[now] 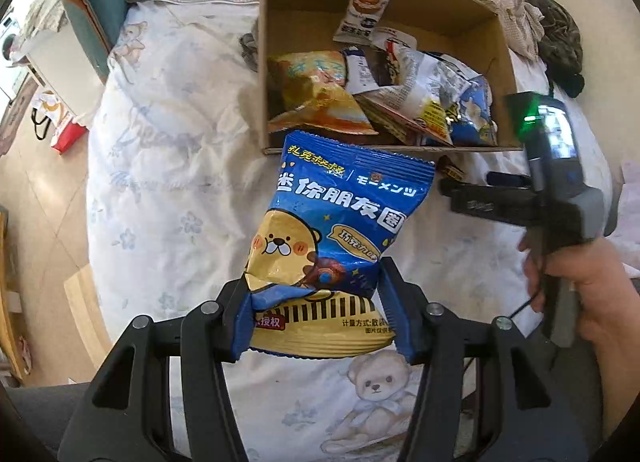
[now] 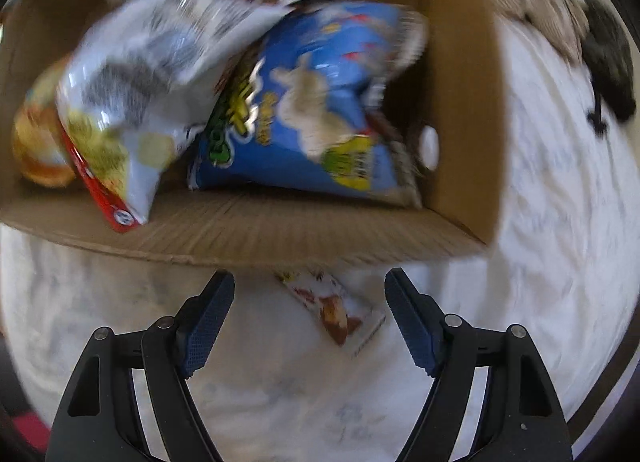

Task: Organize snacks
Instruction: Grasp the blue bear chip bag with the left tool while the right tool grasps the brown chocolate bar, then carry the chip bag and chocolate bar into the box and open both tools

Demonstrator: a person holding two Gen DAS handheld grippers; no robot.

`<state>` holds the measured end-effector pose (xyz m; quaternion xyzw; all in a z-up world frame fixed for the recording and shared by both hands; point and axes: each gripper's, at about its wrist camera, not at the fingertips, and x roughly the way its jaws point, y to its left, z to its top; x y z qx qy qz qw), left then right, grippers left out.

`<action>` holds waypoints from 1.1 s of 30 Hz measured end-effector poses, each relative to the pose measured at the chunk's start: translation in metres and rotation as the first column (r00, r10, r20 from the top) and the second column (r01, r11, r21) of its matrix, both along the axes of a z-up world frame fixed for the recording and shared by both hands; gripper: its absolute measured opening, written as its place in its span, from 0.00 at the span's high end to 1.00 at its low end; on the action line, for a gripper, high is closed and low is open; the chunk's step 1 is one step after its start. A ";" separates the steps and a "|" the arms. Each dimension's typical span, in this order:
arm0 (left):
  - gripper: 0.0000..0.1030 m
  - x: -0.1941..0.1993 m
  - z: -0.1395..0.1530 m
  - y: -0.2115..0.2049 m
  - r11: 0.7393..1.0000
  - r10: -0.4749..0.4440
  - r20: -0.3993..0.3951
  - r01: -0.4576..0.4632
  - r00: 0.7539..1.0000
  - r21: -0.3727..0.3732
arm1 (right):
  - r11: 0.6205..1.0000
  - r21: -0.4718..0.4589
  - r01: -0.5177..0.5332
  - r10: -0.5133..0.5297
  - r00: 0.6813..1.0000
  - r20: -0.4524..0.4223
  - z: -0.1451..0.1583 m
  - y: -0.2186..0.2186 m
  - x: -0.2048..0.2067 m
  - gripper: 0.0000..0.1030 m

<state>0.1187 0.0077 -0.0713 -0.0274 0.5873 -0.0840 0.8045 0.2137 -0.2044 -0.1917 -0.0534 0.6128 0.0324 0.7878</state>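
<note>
My left gripper (image 1: 314, 294) is shut on a blue and yellow snack bag with a cartoon bear (image 1: 344, 218), held above the bed just in front of the cardboard box (image 1: 262, 62). The box holds several snack packets, among them an orange bag (image 1: 316, 94) and a blue bag (image 2: 320, 102). My right gripper (image 2: 310, 290) is open and empty, just in front of the box's near wall (image 2: 256, 230); it also shows in the left wrist view (image 1: 464, 182). A small white and brown packet (image 2: 336, 310) lies on the bed between its fingers.
The box sits on a white bed sheet (image 1: 168, 182) with a bear print. Crumpled bedding (image 1: 508, 2) and a dark cloth (image 1: 560, 42) lie behind the box. The floor with a red bag (image 1: 66, 134) is to the left.
</note>
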 end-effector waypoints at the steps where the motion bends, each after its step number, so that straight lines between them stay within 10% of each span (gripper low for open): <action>1: 0.50 0.000 0.000 -0.002 1.000 -0.006 0.002 0.006 1.000 0.000 | 1.000 -0.014 -0.014 0.014 1.000 0.004 -0.003 0.002 0.001 0.23; 5: 0.50 0.002 -0.001 -0.005 1.000 -0.009 0.005 0.009 1.000 0.002 | 0.999 0.031 -0.029 0.030 0.999 -0.032 -0.012 0.004 0.007 0.41; 9: 0.50 0.005 -0.003 -0.003 1.000 0.007 -0.004 -0.007 1.000 -0.007 | 0.997 0.065 -0.052 0.055 0.997 -0.046 -0.007 0.007 0.006 0.81; 33: 0.50 -0.002 -0.016 0.020 0.991 0.092 0.024 -0.093 0.996 0.095 | 0.980 0.195 -0.027 0.046 0.995 -0.091 0.016 0.020 -0.119 0.82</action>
